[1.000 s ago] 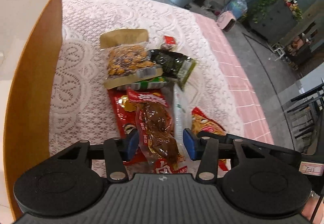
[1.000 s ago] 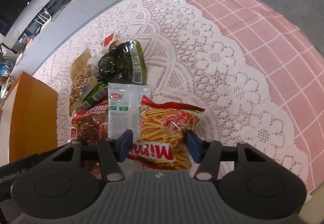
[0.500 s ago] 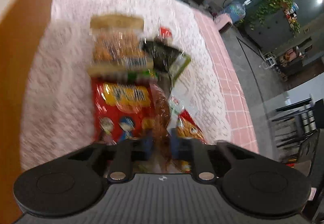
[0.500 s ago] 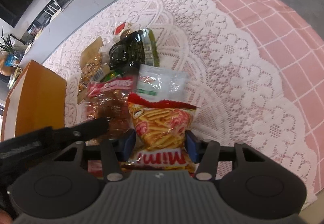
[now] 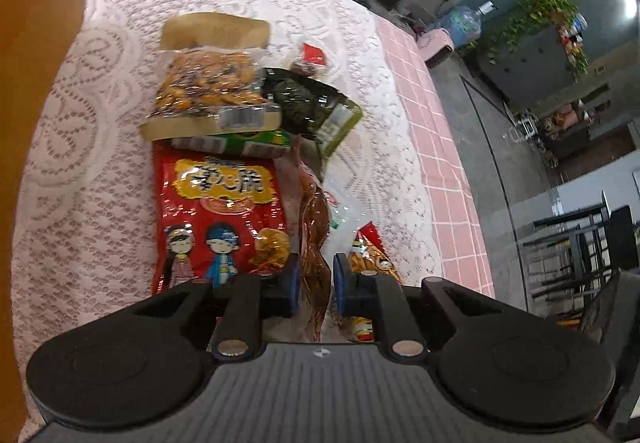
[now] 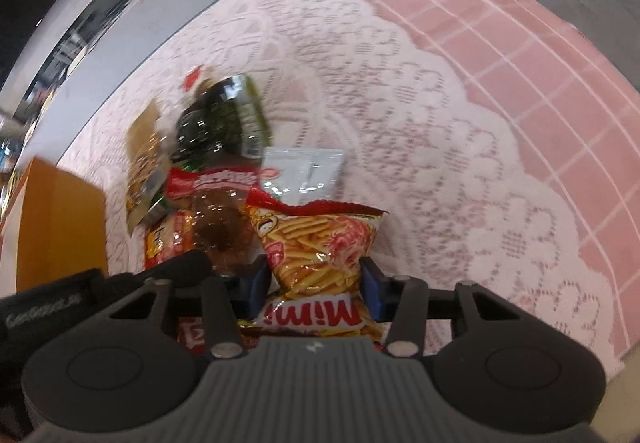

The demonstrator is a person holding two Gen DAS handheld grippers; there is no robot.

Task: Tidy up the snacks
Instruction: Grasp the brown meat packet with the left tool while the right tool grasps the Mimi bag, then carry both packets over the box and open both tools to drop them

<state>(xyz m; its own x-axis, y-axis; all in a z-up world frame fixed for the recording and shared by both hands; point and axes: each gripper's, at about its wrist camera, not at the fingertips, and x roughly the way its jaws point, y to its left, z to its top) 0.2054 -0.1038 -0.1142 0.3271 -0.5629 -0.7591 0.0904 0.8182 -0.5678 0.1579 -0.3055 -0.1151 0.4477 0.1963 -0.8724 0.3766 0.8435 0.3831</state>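
Observation:
A pile of snack packets lies on a lace cloth. My left gripper (image 5: 314,279) is shut on a clear packet of brown meat snack (image 5: 314,231) and holds it edge-up above a red cartoon packet (image 5: 218,219). My right gripper (image 6: 314,285) has its jaws on both sides of a red Mimi chips bag (image 6: 320,239), pressing its edges. The brown packet (image 6: 218,227) and the left gripper's arm (image 6: 176,271) show at the left in the right wrist view. The chips bag also shows in the left wrist view (image 5: 370,255).
A nut packet (image 5: 208,83), a dark green seaweed packet (image 5: 312,103), a small red packet (image 5: 312,57) and a white sachet (image 6: 304,175) lie beyond. An orange box wall (image 5: 36,83) stands at the left. The pink checked table edge (image 6: 560,91) is at the right.
My left gripper closed on the brown meat packet and lifted it, uncovering the red cartoon packet. My right gripper narrowed around the chips bag and the bag shifted.

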